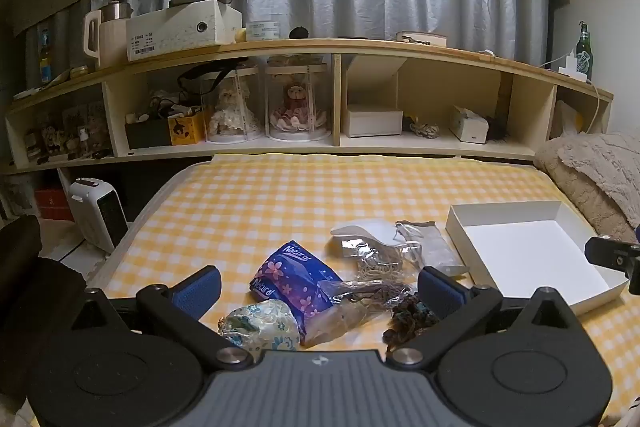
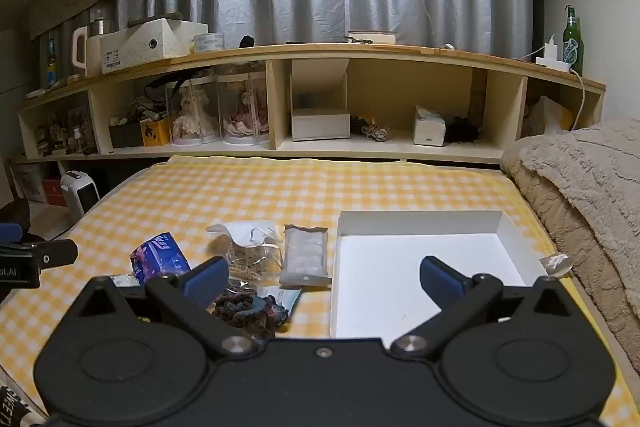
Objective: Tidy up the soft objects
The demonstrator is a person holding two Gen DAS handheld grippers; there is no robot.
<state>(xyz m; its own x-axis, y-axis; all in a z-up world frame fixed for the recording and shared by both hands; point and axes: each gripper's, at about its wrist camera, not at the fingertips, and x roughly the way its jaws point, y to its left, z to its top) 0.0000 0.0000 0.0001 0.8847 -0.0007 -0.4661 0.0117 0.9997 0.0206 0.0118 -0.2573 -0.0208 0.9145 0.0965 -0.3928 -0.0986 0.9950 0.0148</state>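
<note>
Soft packets lie in a cluster on the yellow checked bedsheet (image 1: 248, 203): a blue floral tissue pack (image 1: 290, 279), a pale floral pack (image 1: 260, 323), a dark knitted item (image 2: 250, 309), clear bags of cord (image 1: 380, 259), a white face mask (image 2: 248, 233) and a clear flat pouch (image 2: 306, 255). An empty white box (image 2: 424, 267) sits to their right. My left gripper (image 1: 320, 287) is open above the packs. My right gripper (image 2: 324, 279) is open over the box's left edge.
A fluffy beige blanket (image 2: 592, 195) is piled at the right of the bed. A long wooden shelf (image 2: 320, 143) with dolls and boxes runs behind the bed. A white heater (image 1: 100, 215) stands on the floor at left.
</note>
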